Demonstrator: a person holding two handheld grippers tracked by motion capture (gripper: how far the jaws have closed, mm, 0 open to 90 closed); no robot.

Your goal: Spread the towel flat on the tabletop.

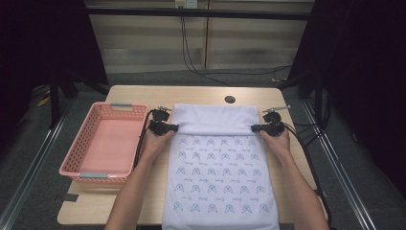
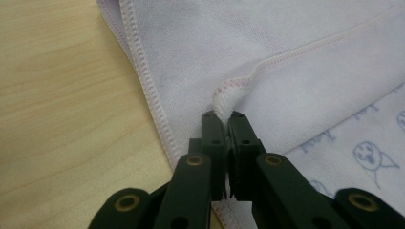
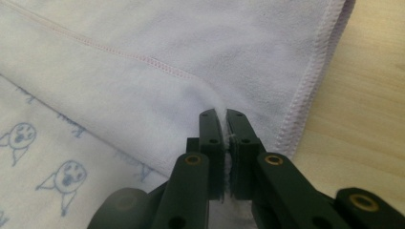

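A white towel [image 1: 218,167] printed with small blue figures lies lengthwise on the wooden table [image 1: 139,93], its near end hanging over the front edge. Its far end is folded back toward me, plain side up. My left gripper [image 1: 165,127] is shut on the left corner of that folded flap, and the left gripper view shows the stitched hem [image 2: 224,98] pinched between the jaws [image 2: 223,119]. My right gripper [image 1: 263,128] is shut on the flap's right corner; cloth [image 3: 210,62] is squeezed between its jaws [image 3: 224,117].
An empty pink plastic basket [image 1: 103,141] stands on the table to the left of the towel, close to my left forearm. A dark round hole [image 1: 230,99] sits in the tabletop behind the towel. Cables trail from both grippers along the towel's sides.
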